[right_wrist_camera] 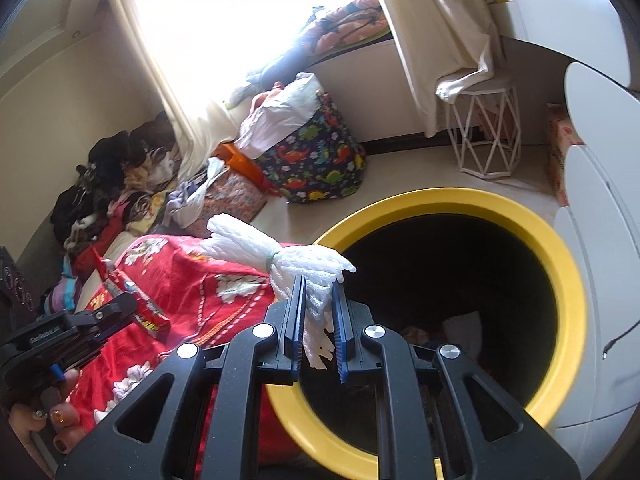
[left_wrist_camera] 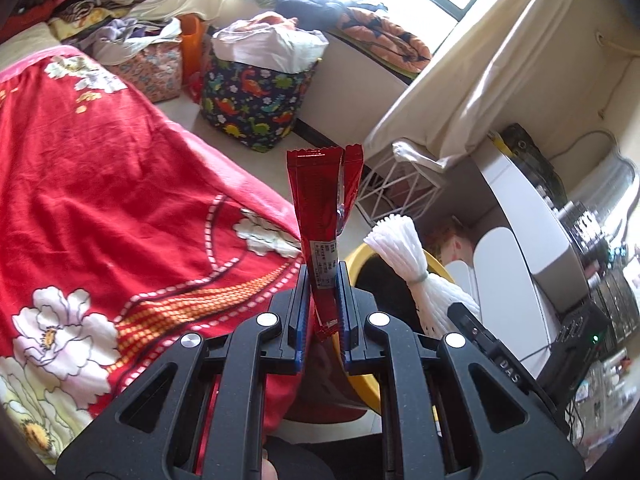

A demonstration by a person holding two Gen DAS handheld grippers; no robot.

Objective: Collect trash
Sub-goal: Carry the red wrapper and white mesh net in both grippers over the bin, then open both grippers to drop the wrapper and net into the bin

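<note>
My left gripper (left_wrist_camera: 323, 270) is shut on a red snack wrapper (left_wrist_camera: 322, 208) that stands upright between the jaws, above the edge of the red flowered bedspread. It shows in the right wrist view (right_wrist_camera: 116, 308) too, with the wrapper (right_wrist_camera: 120, 284). My right gripper (right_wrist_camera: 319, 284) is shut on a white foam net sleeve (right_wrist_camera: 276, 258), tied with a green band, held at the rim of the yellow trash bin (right_wrist_camera: 552, 256). The foam sleeve (left_wrist_camera: 404, 256) and the bin's rim (left_wrist_camera: 362, 384) also show in the left wrist view, right of my left gripper.
The red bedspread (left_wrist_camera: 100, 184) fills the left. A dinosaur-print fabric basket (left_wrist_camera: 256, 100) and a floral basket (left_wrist_camera: 154, 70) stand on the floor by the window. A white wire stool (right_wrist_camera: 486, 136) and white furniture (right_wrist_camera: 600, 240) stand right of the bin.
</note>
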